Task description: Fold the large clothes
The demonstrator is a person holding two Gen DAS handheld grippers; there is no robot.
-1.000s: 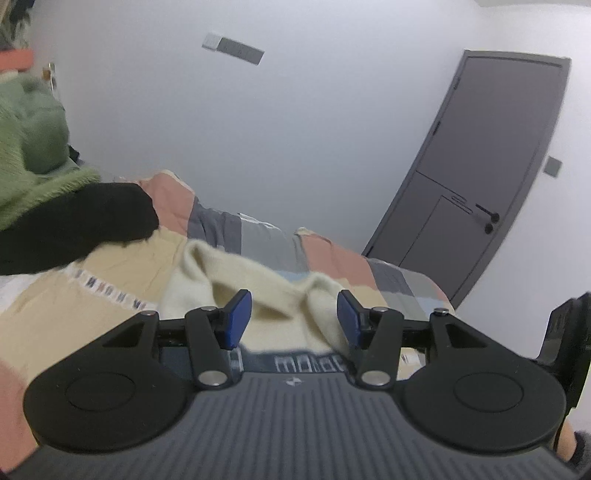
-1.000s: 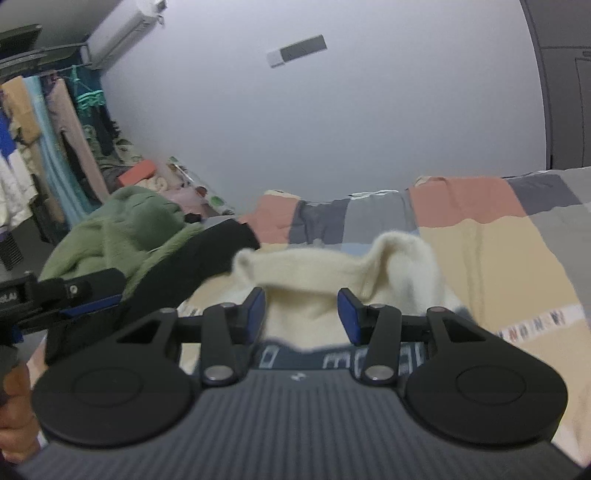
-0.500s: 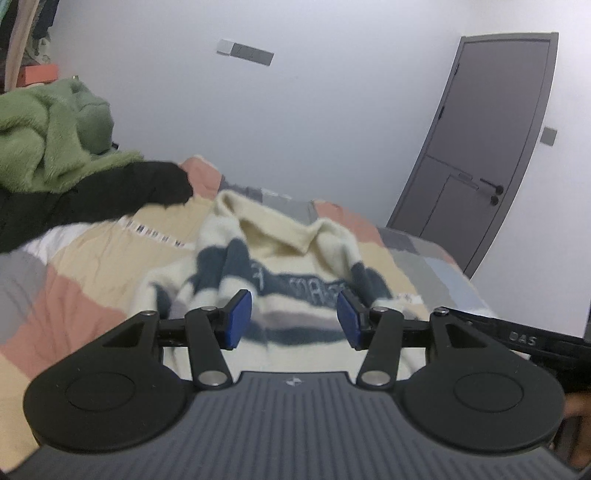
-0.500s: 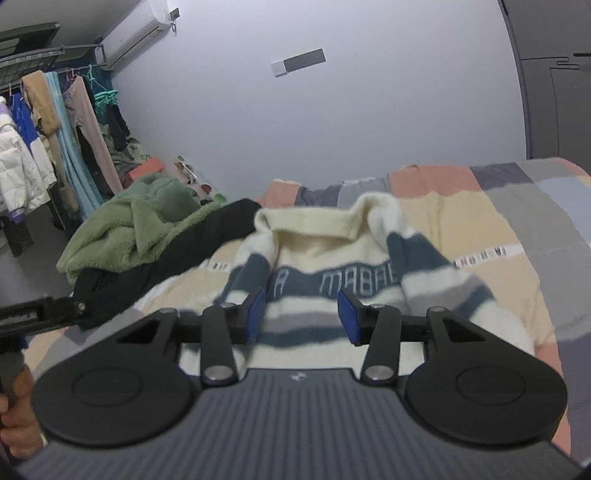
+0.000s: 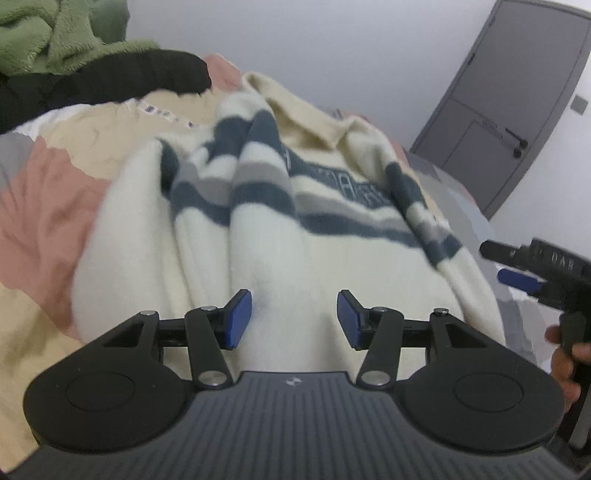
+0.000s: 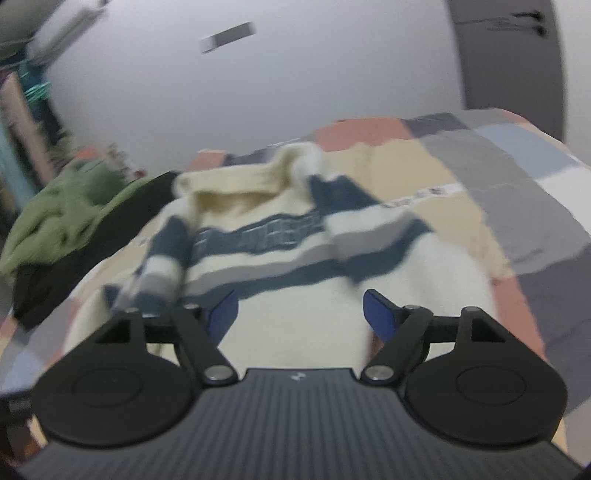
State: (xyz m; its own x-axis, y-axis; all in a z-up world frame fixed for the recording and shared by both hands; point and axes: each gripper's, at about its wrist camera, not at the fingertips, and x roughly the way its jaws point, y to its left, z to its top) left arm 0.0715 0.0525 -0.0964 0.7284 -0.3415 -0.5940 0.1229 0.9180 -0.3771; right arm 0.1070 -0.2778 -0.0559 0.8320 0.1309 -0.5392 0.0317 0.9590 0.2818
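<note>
A cream sweater (image 5: 280, 236) with navy and grey stripes and a lettered chest band lies face up on the bed, collar towards the far wall. It also shows in the right wrist view (image 6: 295, 258), blurred. Its sleeves lie folded over the body. My left gripper (image 5: 294, 319) is open and empty, just above the sweater's lower cream part. My right gripper (image 6: 299, 314) is open and empty over the same lower part. The right gripper also shows at the right edge of the left wrist view (image 5: 532, 269).
The bed has a patchwork cover (image 5: 44, 206) of pink, tan and grey. A green fleece (image 5: 55, 33) and a black garment (image 5: 110, 77) are piled at the far left. A grey door (image 5: 517, 103) stands at the right behind the bed.
Both grippers have dropped down and closer to the sweater, which now lies flat on the bed. The right gripper's jaws have opened wider.
</note>
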